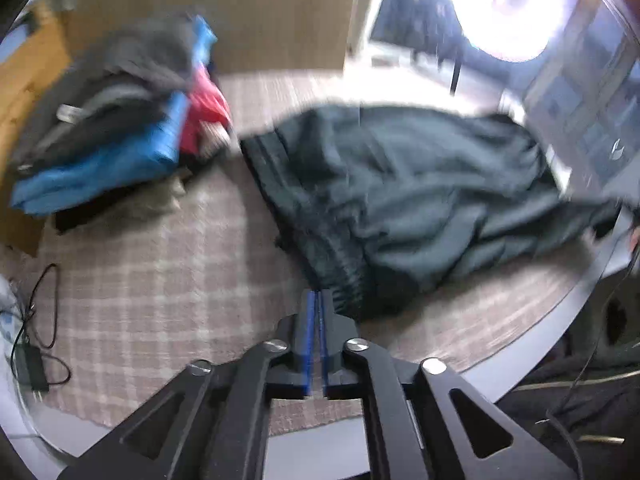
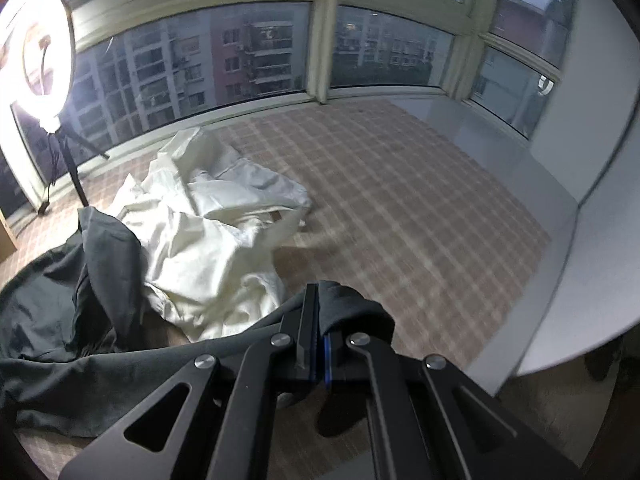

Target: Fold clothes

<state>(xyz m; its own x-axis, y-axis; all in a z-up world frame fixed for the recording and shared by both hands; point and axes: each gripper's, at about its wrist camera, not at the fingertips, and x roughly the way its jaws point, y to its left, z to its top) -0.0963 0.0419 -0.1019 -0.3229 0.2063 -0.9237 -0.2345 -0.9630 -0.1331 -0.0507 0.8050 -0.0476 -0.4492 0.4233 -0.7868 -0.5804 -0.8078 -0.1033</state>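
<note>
While both grippers, left (image 1: 319, 298) and right (image 2: 320, 292), clamp the dark garment (image 1: 400, 184) (its length stretched between them), neither is nearer.

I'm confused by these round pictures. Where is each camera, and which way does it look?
Left wrist: on the left gripper, facing a clothes pile; jaws shut on the dark garment.
Right wrist: on the right gripper, facing windows and a white garment; jaws shut on the dark garment.
Shared: dark garment, plaid cloth.
</note>
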